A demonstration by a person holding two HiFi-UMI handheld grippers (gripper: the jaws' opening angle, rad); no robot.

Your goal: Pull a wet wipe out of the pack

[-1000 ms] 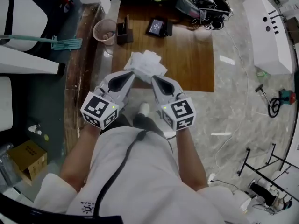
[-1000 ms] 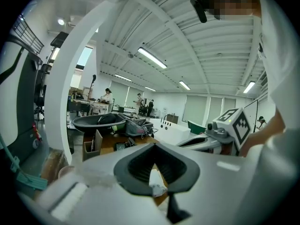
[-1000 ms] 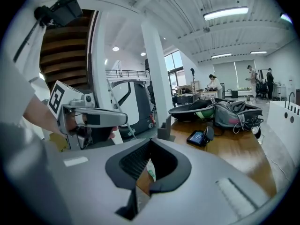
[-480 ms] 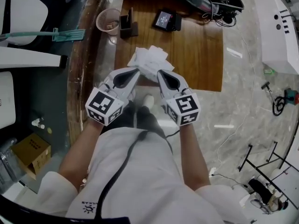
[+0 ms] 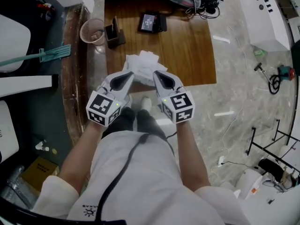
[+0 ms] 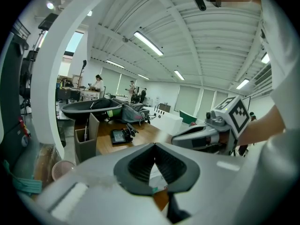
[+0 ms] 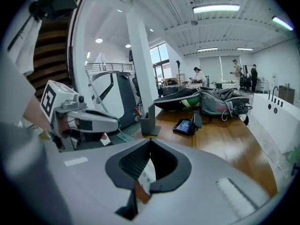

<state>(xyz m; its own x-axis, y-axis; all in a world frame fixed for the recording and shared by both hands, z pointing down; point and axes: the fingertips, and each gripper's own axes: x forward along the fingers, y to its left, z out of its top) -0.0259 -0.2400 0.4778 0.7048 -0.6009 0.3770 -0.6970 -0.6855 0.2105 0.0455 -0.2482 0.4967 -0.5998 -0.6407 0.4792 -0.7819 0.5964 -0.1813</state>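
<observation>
The wet wipe pack [image 5: 143, 64] was pinched at its near edge by the closed jaws of the left gripper [image 5: 130, 73] and the right gripper [image 5: 155, 73].

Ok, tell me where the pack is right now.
In the head view the pack is mid-frame, over the near edge of the wooden table, gripped between the left gripper and the right gripper.

- Between my tongs, the wet wipe pack [image 5: 143, 65]: white, with small green print.
- My left tongs [image 5: 132, 73] and right tongs [image 5: 155, 73]: pale grey shells, black pads, cubes of black-and-white square markers.
- Table [image 5: 187, 46]: warm brown wood grain.
- Floor [image 5: 243, 93]: pale grey, marbled.
- Basket [image 5: 91, 30]: pink.
- Long-handled tool [image 5: 44, 55]: teal.
</observation>
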